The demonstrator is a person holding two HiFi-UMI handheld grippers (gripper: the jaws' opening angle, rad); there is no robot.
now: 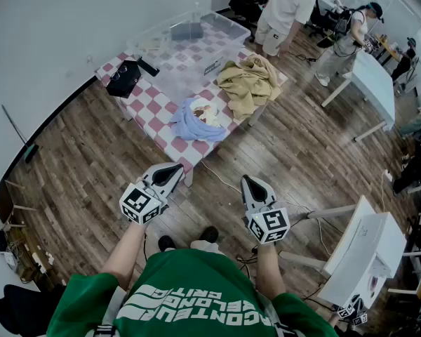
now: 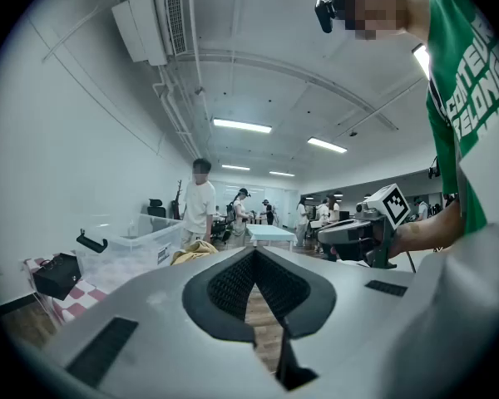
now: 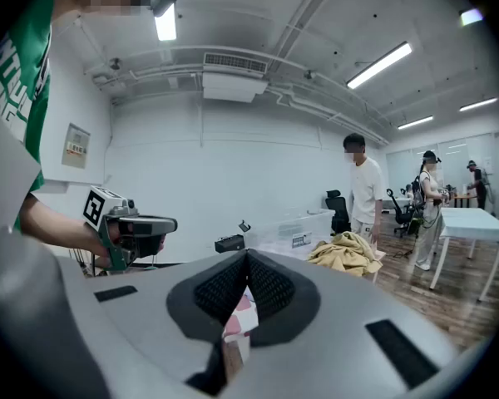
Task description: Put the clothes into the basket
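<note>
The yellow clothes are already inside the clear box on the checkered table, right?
Not quite. The yellow clothes are on the checkered table, but they are not inside the clear box. They lie in a heap on the tablecloth beside it. The head view shows this.

Checkered table: clear bin, tan garment, blue garment, black bag

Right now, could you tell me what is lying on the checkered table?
A clear bin, a tan garment, a blue garment with a pale cloth on it, and a black bag. Whatever lies beneath the garments is covered.
</note>
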